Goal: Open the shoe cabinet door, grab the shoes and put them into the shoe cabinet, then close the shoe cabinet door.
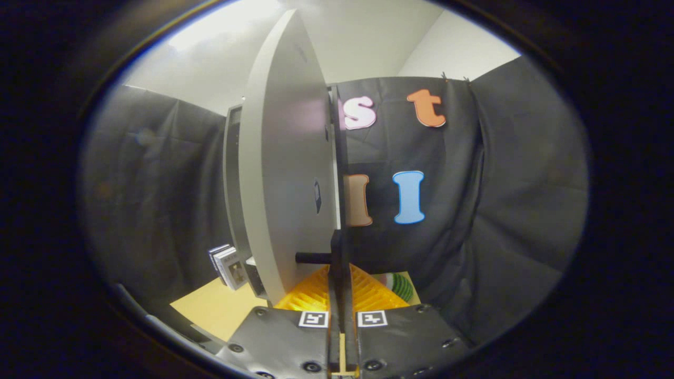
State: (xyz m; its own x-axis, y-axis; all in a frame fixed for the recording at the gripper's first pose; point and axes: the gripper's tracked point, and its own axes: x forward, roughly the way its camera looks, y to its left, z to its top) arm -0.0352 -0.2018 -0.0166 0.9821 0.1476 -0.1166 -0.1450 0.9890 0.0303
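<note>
The cabinet door fills the middle of the frame, seen nearly edge-on and swung open. My tongs are all but shut, fingers pinching its free edge beside the dark knob. If I swing off the hinge arc, that thin edge could slip out. Below sits a yellow ribbed thing; I see no shoes I could name.

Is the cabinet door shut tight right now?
No, the cabinet door stands swung open edge-on ahead of the gripper, whose closed fingers sit beside its dark handle.
</note>
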